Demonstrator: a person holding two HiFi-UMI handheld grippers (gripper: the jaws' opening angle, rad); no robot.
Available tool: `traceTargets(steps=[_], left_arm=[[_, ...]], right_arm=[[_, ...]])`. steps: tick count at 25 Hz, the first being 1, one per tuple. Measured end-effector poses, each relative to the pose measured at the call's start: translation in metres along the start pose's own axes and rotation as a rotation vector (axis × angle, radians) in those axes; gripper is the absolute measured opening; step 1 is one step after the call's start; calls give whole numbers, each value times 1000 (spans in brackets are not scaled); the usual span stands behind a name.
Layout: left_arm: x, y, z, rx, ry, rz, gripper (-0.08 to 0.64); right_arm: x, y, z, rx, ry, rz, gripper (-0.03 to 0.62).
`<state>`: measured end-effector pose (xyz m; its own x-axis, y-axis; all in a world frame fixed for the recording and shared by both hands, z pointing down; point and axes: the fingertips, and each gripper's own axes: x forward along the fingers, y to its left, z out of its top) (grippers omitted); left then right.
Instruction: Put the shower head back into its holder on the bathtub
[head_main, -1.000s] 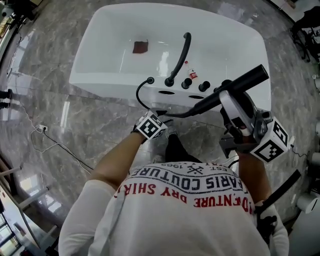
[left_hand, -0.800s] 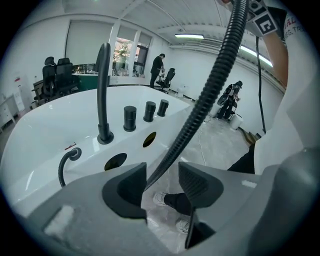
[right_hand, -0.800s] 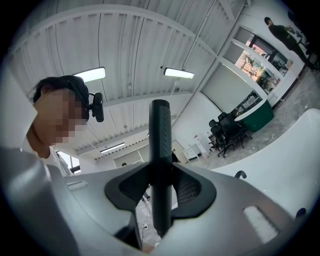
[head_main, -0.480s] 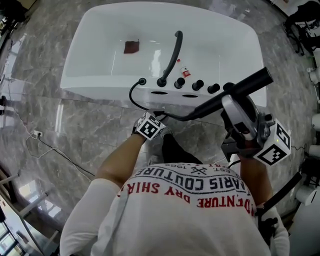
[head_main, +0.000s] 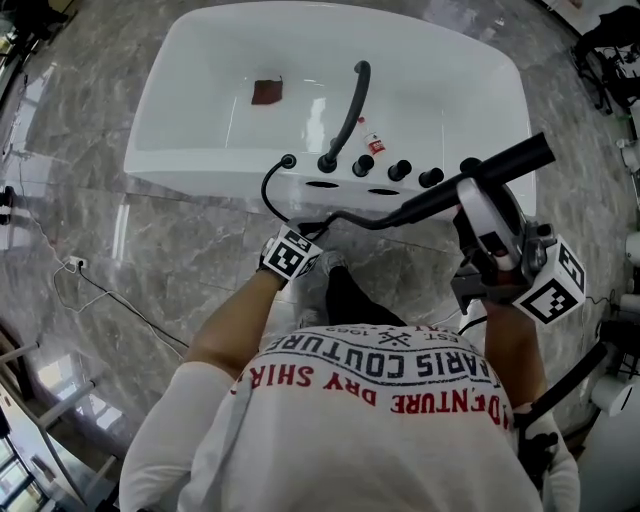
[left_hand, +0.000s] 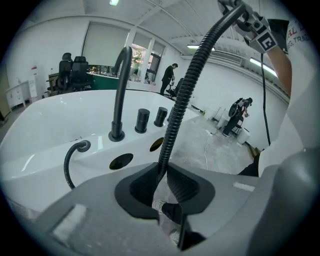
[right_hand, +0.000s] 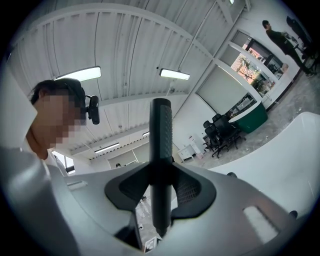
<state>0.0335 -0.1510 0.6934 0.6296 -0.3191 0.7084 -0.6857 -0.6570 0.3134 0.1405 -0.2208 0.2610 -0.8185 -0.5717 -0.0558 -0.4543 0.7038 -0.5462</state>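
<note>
Gripping the shower head (right_hand: 161, 130) shut-tight, your right claw (right_hand: 161, 187) holds it near the bathtub (head_main: 440, 60) rim; left claw (left_hand: 162, 182) closing, hose (left_hand: 185, 100) between its jaws, not yet pinched.

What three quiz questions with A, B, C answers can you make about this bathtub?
1. Where is the brown patch?
A. in the tub
B. on the floor
C. on the shirt

2. What colour is the tub?
A. white
B. black
C. green

3. What is happening with the shower head?
A. it lies in the tub
B. the right tool grips it
C. it sits in its holder

Answers:
1 A: the head view shows the patch on the tub's bottom.
2 A: the tub is white all over.
3 B: the right tool's jaws are shut on its black handle, above the tub's edge.
</note>
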Motion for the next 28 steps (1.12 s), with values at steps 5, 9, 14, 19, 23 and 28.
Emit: traceTargets(steps=[5,9,14,19,23,28], left_arm=[[-30,11,5,-90,-86,47,58],[-59,19,4,-128,-152,84,58],[-97,33,10,-166,-244,142,58],[-142,47,31,-196,-363,190,58],[-174,59,55,-203,-465,224,58],[-212,71,89,-178,-572,262,58]], right_arm=[[-3,-19,6,-40,-8,-62,138],[-3,-21,-3,-118,25,-103,138],[1,-19,-15,-149,50,-110,138],[6,-11,-10,-135,39,-98,138],[8,-3,-1,-116,4,-72,138],[8,5,5,-122,-27,-50,138]])
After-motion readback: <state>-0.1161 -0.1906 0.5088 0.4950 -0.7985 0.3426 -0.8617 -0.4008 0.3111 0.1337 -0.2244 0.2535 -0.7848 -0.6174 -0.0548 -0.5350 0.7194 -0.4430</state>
